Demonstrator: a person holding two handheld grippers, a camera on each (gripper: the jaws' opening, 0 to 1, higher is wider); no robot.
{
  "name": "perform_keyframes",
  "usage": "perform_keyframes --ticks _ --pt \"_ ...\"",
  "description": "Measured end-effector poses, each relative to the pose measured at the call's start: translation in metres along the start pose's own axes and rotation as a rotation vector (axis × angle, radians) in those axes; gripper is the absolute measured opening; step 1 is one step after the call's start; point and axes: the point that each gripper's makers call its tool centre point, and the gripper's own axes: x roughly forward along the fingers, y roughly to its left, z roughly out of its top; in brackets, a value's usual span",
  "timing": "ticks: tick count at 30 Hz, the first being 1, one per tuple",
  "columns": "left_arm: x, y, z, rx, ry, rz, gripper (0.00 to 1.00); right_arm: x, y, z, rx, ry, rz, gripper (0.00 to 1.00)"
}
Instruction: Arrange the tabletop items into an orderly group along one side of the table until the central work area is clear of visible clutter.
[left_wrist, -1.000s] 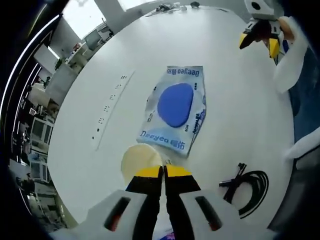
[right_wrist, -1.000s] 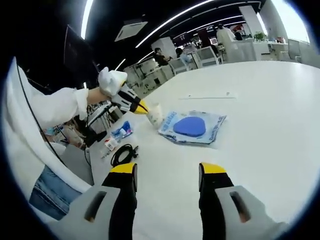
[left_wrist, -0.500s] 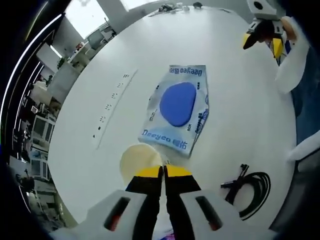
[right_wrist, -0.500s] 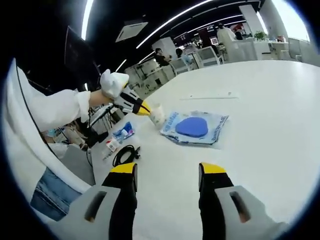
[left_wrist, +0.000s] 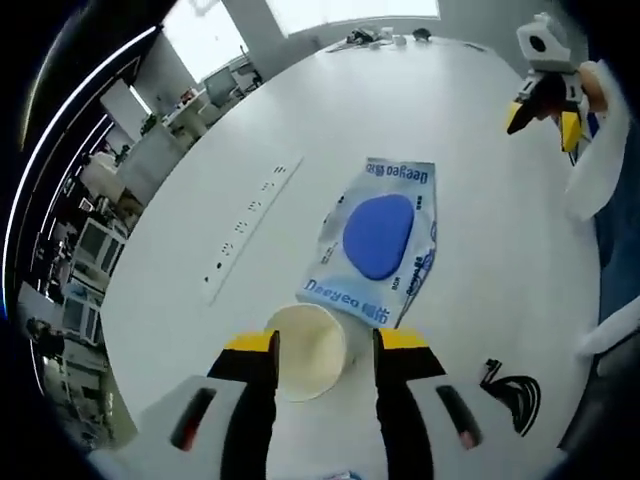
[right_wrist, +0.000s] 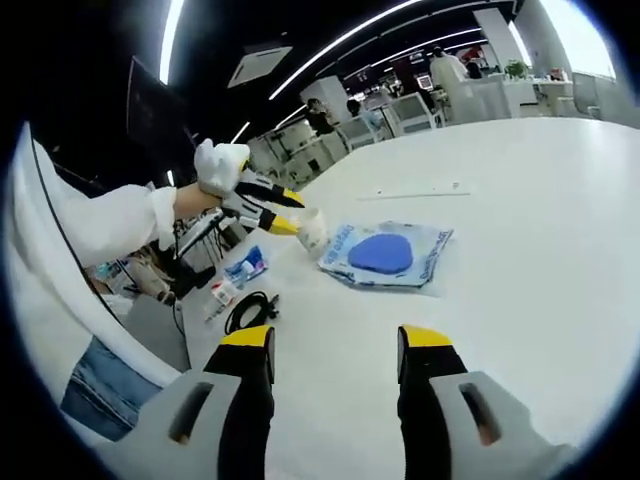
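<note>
1. The left gripper had its jaws spread wide, released, with a cream paper cup standing upright on the white table between the two yellow tips (whether either tip touched the cup's rim could not be told).
2. Just ahead of that gripper, beyond the cup, lay a flat plastic packet with a blue oval showing through it; its near edge lay just beside the cup, possibly touching.
3. To the left of the gripper, and further ahead, a row of small sockets ran along the tabletop.
4. To its right, close by, a coiled black cable lay near the table's edge.
5. The right gripper appeared far ahead and to the right in the left gripper view, held by a white-sleeved arm.
6. In the right gripper view, the right gripper hovered over bare table with its jaws parted and nothing between them.
7. Ahead of it lay the packet, and just left of the packet stood the cup, with the left gripper above it in a white-gloved hand.
8. Nearer and to the left lay the black cable, and beyond it some small blue and white items (too small to tell).
</note>
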Motion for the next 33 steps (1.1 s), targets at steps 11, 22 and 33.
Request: perform_keyframes --ticks 11,22,33 --pt "-0.016 0.008 0.005 -0.155 -0.071 0.076 0.73 -0.001 0.002 0.000 0.004 -0.009 0.005 0.52" --pt "-0.027 0.000 -0.017 -0.263 -0.037 0.121 0.94 0.001 0.005 -0.005 0.027 0.000 0.006 0.75" --pt "-0.051 -0.029 -0.016 -0.492 -0.132 0.102 0.99 -0.002 0.005 -0.006 0.070 -0.018 -0.003 0.87"
